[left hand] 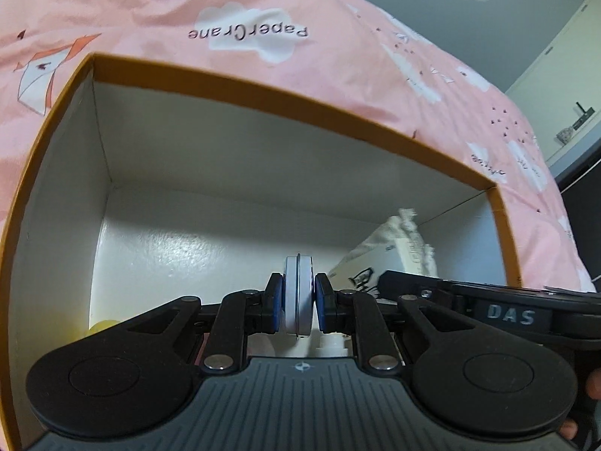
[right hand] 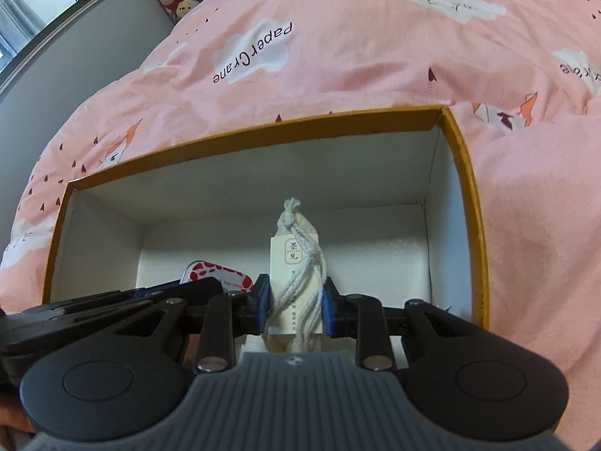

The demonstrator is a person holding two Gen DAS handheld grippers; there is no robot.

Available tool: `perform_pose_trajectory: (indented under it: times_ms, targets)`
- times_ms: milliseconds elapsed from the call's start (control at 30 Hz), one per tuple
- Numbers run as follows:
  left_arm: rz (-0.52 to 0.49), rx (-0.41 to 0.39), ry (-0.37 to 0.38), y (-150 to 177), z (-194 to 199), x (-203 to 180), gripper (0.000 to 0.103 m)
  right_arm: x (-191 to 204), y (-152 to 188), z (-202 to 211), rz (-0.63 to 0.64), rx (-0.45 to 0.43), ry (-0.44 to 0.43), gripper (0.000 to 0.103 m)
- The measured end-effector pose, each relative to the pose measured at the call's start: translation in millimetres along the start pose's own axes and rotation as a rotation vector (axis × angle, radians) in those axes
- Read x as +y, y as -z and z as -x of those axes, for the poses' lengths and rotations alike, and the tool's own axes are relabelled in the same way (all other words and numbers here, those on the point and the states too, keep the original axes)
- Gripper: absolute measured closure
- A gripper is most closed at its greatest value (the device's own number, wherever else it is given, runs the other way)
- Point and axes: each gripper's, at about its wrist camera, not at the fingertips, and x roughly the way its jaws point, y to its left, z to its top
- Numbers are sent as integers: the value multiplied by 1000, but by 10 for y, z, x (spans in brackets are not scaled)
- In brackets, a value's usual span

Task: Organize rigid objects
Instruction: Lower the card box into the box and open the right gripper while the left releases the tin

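Left gripper (left hand: 298, 302) clamps a round white tin (left hand: 298, 293) on edge; right gripper (right hand: 295, 302) clamps a cream packet (right hand: 295, 282) wound with white rope, inside the orange-rimmed box (right hand: 462, 173).

I found the box (left hand: 240, 86) floor bare toward its far left corner; on the right, the rope-tied packet (left hand: 402, 248) and my right tongs (left hand: 488, 300) crowded my left tongs (left hand: 298, 302).

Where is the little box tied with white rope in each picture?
Left wrist view: the rope-tied box is right of centre, inside the orange-rimmed box.
Right wrist view: it stands in the middle, held by the right gripper.
Shared landmark: the orange-rimmed box.
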Motion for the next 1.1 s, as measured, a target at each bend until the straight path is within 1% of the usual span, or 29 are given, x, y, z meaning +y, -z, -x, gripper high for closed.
perform_pose_trajectory:
  times_ms: [100, 167, 233, 300, 367, 433, 467, 533, 633, 800, 933, 1033, 1100]
  targets:
    - [-18, 9, -20, 8, 0, -30, 83, -26, -3, -16, -8, 22, 5, 75]
    - [-45, 7, -66, 10, 9, -98, 82, -18, -3, -17, 0, 32, 29, 75]
    - [-88, -3, -128, 24, 18, -180, 75, 21, -10, -4, 18, 38, 59, 73]
    - [-139, -16, -170, 55, 28, -258, 73, 71, -19, 4, 42, 37, 107, 71]
    - [-164, -30, -190, 74, 44, -301, 67, 124, -9, 13, 75, 34, 149, 71]
    - [-187, -49, -214, 92, 74, -342, 53, 155, -1, 13, 93, 33, 178, 70]
    - [-199, -67, -232, 105, 102, -358, 50, 166, 3, 18, 102, 31, 194, 69]
    - [-204, -93, -237, 130, 158, -367, 49, 178, 8, 24, 121, 30, 216, 69]
    - [-169, -139, -231, 146, 280, -373, 49, 218, 20, 21, 154, 35, 248, 68]
    - [-127, -256, -228, 305, 591, -445, 45, 243, 20, -20, 168, 44, 270, 65]
    - [-106, -293, -212, 428, 741, -487, 44, 225, 41, -17, 147, 23, 249, 66]
    - [-122, -298, -232, 489, 770, -515, 44, 195, 47, -29, 123, 33, 204, 66]
    - [-126, -294, -233, 509, 776, -512, 44, 245, 56, -38, 150, 37, 221, 65]
